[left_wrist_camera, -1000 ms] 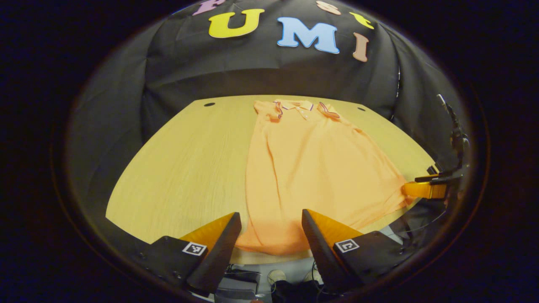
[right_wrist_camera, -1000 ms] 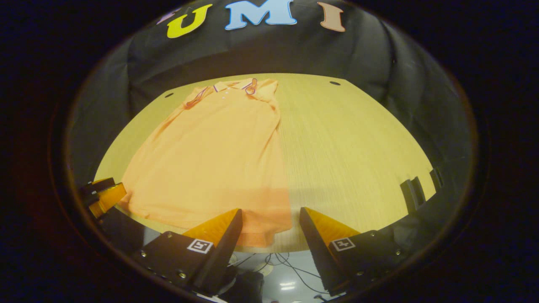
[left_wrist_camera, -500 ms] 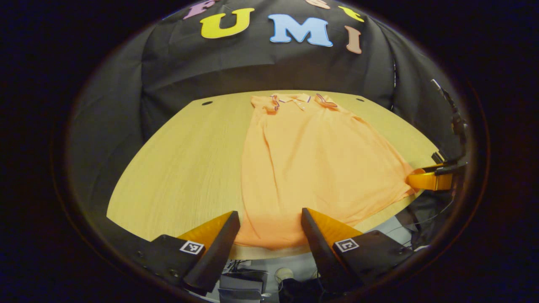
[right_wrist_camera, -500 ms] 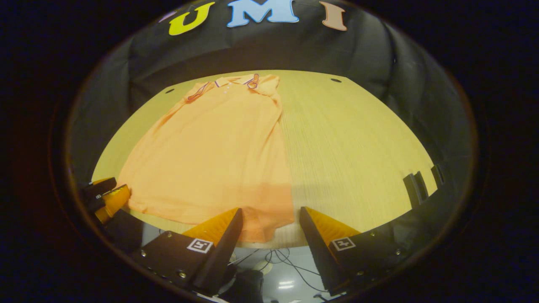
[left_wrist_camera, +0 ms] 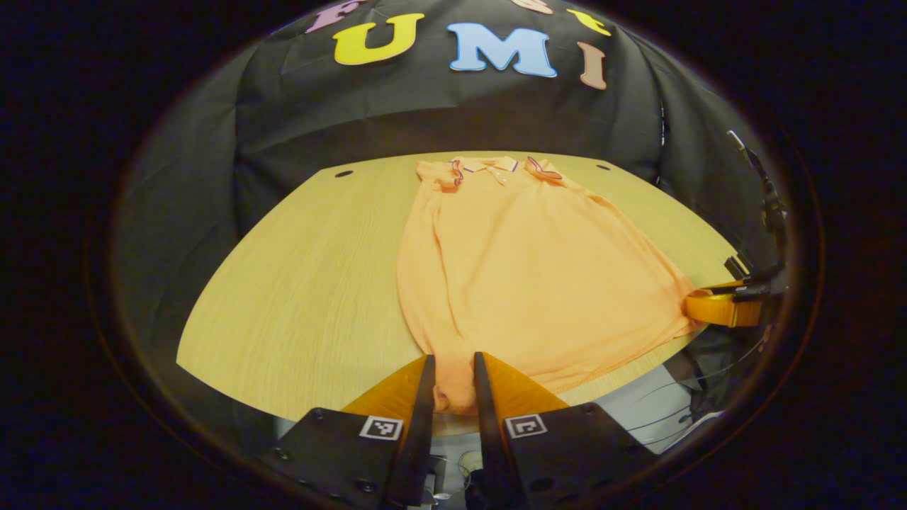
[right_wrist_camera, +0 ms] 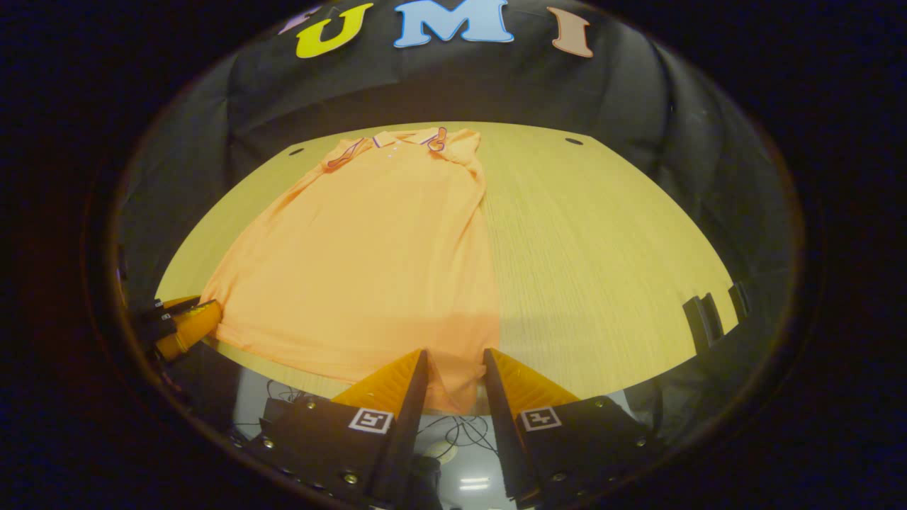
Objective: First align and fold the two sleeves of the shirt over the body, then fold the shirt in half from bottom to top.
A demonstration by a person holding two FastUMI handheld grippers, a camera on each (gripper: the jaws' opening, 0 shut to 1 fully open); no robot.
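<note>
Both claws are pinching the near hem corners of the orange polo shirt (left_wrist_camera: 524, 269), the left claw (left_wrist_camera: 451, 386) and right claw (right_wrist_camera: 455, 379) nearly closed on fabric; the shirt is lying lengthwise on the tabletop (left_wrist_camera: 305, 283), collar (left_wrist_camera: 489, 166) farthest away.

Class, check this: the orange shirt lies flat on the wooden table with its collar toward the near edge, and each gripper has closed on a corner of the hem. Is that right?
Not quite. The collar lies at the far edge, by the booth wall, as the left gripper view shows. The rest stands: the orange shirt lies on the wooden table, and the left gripper and right gripper each pinch a hem corner.
</note>
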